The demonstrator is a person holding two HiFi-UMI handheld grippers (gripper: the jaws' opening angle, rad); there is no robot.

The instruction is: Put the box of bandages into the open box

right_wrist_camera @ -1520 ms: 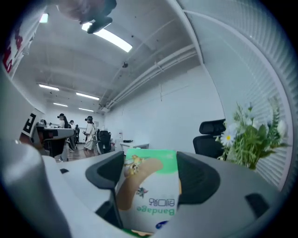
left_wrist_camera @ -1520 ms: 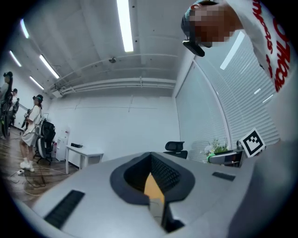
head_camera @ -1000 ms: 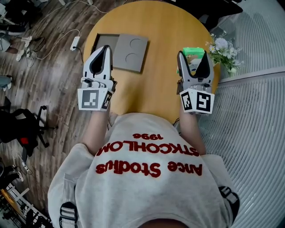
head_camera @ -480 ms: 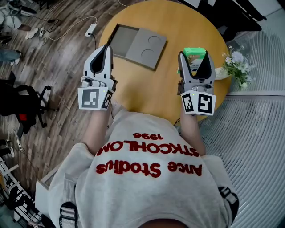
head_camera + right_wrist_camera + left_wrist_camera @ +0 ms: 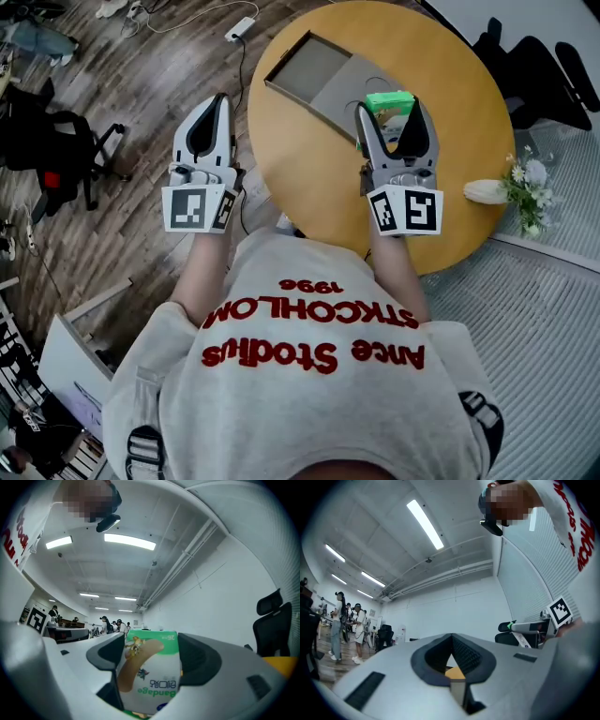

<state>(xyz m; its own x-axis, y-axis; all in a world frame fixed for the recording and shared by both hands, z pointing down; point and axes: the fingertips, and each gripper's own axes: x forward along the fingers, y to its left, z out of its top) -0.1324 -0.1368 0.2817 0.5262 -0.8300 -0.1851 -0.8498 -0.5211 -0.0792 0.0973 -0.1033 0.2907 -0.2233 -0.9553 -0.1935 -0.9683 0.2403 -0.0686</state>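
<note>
A green and white box of bandages (image 5: 390,103) (image 5: 149,672) is held between the jaws of my right gripper (image 5: 392,114) (image 5: 152,667), which is shut on it above the round wooden table (image 5: 309,178). Just beyond it lies the open grey box (image 5: 309,67), its lid (image 5: 367,86) folded out flat and partly hidden by the gripper. My left gripper (image 5: 210,127) (image 5: 452,663) is shut and holds nothing. It hangs over the floor, left of the table's edge. Both gripper views point up at the ceiling.
A vase of flowers (image 5: 511,186) lies at the table's right edge. A black chair (image 5: 534,75) stands beyond the table and another (image 5: 66,150) at the left. Cables and a power strip (image 5: 239,28) lie on the wooden floor. People (image 5: 340,625) stand far off.
The head view has swung, so the table and open box now sit further right and up. My right gripper with the bandage box has come closer to the open box. The left gripper now hangs off the table.
</note>
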